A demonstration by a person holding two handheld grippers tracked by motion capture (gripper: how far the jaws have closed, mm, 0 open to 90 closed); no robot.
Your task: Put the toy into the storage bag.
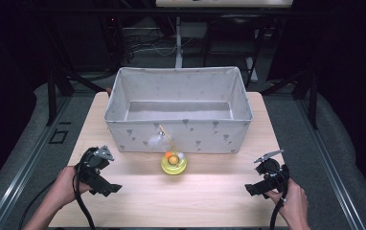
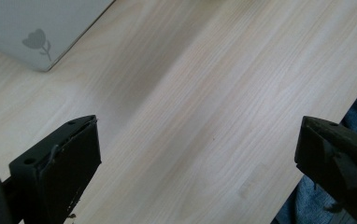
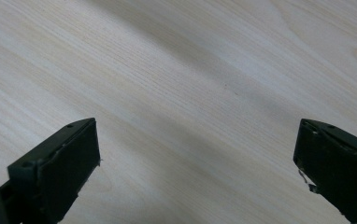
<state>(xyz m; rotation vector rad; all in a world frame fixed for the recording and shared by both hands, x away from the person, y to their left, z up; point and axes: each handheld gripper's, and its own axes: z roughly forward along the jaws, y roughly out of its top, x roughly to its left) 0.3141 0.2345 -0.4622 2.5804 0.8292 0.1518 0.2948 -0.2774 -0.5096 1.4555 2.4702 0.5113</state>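
I find no brand name, label or readable writing anywhere; the only markings are small grey tulip prints scattered over the pale fabric storage bin, one of which shows clearly in the upper left of the left gripper view. In the high view the bin stands open at the centre of the frame on the light wooden table, and just below its front wall, at the middle of the frame, sits a yellow cat toy: a round yellow base with an orange ball on it, a thin wire rising up and to the left, and a white feather at its tip lying against the bin's front. My left gripper is at the lower left of the frame, held in a hand, and the toy lies up and to the right of it, well apart. My right gripper is at the lower right, held in the other hand, with the toy up and to the left of it, also well apart, so the toy lies between the two tools and nearer the bin. Both tools have their jaws spread wide with bare wood between them in each gripper view, neither pinching anything.
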